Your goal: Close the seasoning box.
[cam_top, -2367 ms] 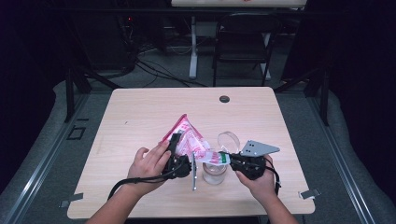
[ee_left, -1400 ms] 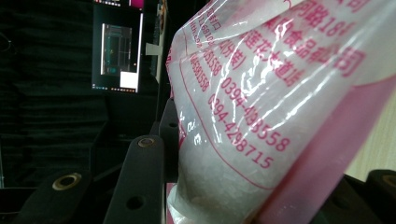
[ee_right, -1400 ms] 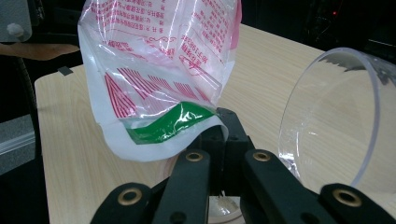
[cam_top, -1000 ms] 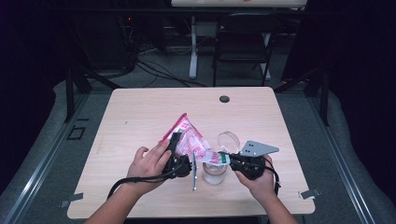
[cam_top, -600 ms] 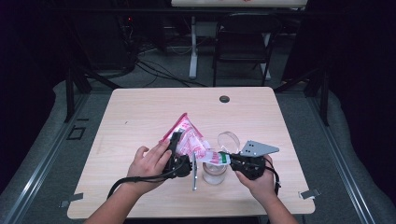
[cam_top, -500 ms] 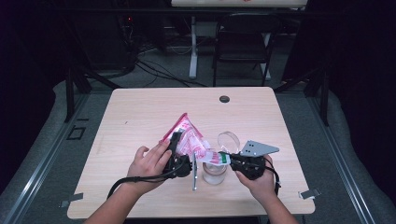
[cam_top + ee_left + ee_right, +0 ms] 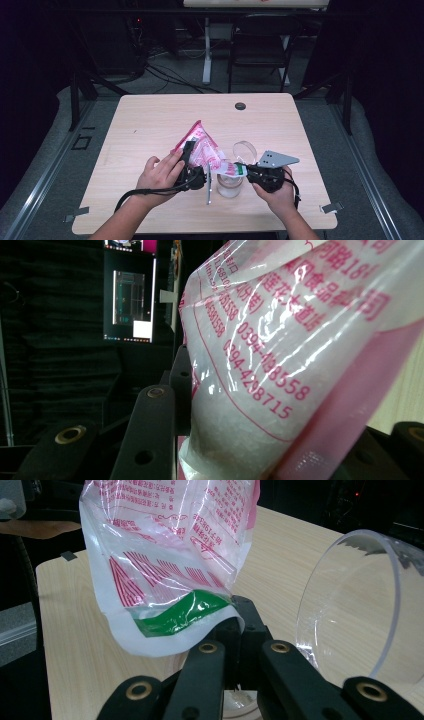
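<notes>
A dark room with cables and a black chair (image 7: 260, 47) behind a light wooden table (image 7: 150, 120), seen from above; a small round black cap (image 7: 240, 106) lies near the table's far edge. At the near middle of the table a person's two hands each hold a black two-jaw gripper. The left gripper (image 7: 192, 172), with its cable trailing toward the near edge, has its jaws partly apart and clamped on the body of a pink-and-white printed plastic bag (image 7: 200, 147); in the left gripper view the bag (image 7: 300, 355), filled with white granules, sits pressed between the two black jaws. The right gripper (image 7: 247, 172), carrying a grey three-cornered plate (image 7: 276, 159), has its jaws drawn together on the bag's lower corner, where a green band (image 7: 185, 612) marks the film; the right gripper view shows the jaw tips pinching this corner. The bag hangs tilted between the two grippers, its corner just above a clear glass jar (image 7: 230, 185) standing on the table. The jar's hinged transparent lid (image 7: 360, 610) stands open beside the right gripper. A thin metal strip (image 7: 208, 182) lies on the table just left of the jar.
</notes>
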`<state>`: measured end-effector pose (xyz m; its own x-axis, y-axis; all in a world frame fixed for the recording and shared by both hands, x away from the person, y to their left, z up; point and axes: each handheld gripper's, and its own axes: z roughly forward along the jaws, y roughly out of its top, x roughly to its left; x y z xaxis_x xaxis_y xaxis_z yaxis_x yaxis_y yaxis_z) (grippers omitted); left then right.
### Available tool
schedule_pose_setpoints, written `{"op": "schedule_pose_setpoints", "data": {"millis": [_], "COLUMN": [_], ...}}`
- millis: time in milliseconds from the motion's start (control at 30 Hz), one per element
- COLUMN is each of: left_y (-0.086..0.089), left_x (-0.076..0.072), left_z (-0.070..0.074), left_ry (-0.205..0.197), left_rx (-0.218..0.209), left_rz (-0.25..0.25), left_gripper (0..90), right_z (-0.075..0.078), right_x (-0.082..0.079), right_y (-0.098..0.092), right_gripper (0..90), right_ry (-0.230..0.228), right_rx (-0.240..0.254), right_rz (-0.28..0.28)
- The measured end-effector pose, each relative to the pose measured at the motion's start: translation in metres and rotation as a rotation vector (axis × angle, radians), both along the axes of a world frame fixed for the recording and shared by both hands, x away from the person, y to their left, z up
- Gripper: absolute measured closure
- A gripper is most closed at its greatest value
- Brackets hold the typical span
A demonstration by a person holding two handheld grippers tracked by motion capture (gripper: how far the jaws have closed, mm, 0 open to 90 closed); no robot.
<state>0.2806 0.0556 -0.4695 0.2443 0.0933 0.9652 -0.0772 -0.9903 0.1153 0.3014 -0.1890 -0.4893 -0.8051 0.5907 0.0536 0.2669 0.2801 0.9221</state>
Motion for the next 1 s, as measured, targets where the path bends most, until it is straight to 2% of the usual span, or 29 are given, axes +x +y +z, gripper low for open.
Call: {"op": "schedule_pose_setpoints", "data": {"millis": [1000], "left_y": [-0.0009], "left_x": [-0.0003], "left_z": [0.0013], "left_ry": [0.002], "left_rx": [0.011], "left_rz": [-0.004], "left_gripper": [65.7], "right_z": [-0.0015], "right_x": [0.0012], "right_y": [0.0003], "right_gripper": [90.0], "right_ry": [0.001], "right_rx": [-0.006], "right_rz": [0.001]}}
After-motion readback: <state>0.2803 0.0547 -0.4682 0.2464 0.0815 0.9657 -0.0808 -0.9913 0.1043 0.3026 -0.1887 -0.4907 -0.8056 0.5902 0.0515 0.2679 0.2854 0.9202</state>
